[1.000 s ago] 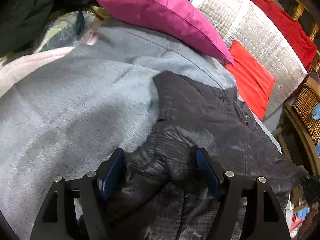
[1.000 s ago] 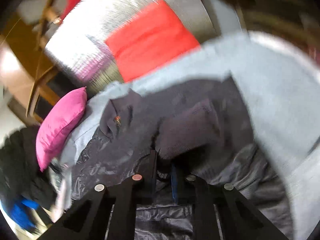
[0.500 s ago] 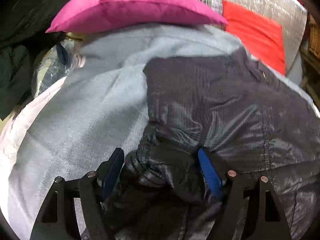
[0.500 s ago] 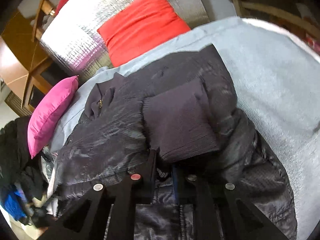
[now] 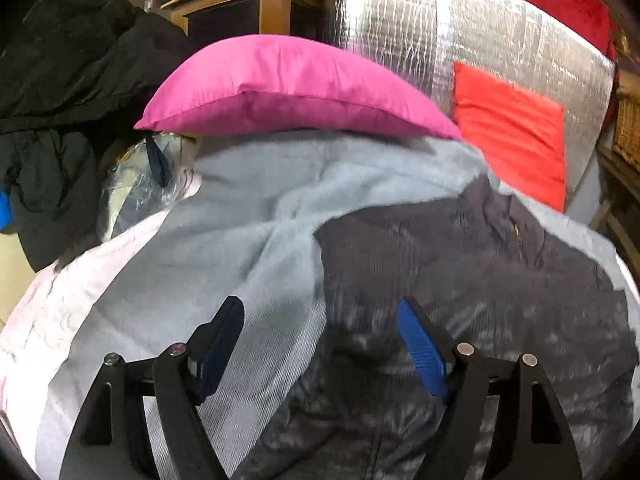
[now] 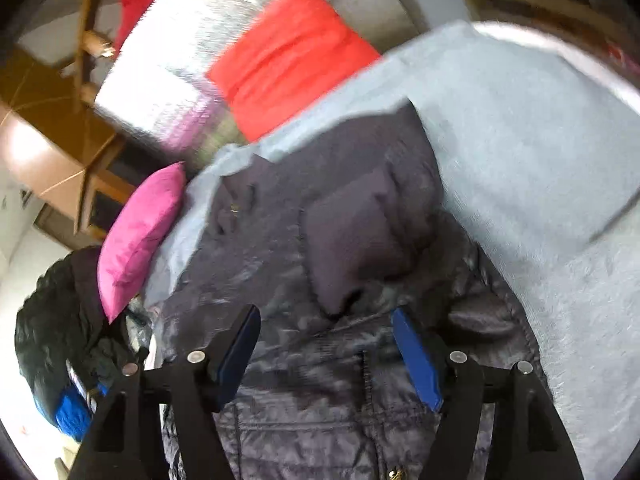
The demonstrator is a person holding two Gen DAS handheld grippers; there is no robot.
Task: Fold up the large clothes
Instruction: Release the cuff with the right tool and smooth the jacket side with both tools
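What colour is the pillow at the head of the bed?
Bright pink pillow, clearest in the left wrist view.

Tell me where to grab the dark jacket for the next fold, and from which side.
Probably the jacket by its quilted hem edge nearest the right gripper, coming from the near side: the jaws are opening with nothing pinched, and the sleeve already lies folded across the body.

Both handheld tools look alike. The left gripper point(image 5: 320, 344) has two black plastic arms shaped like open triangular frames, each with two round silver screw heads near the top. Its fingers point(image 5: 420, 352) carry ribbed blue pads on their inner faces. The right gripper point(image 6: 326, 354) shows the same black frames, silver screws and blue-padded fingers point(image 6: 416, 360).
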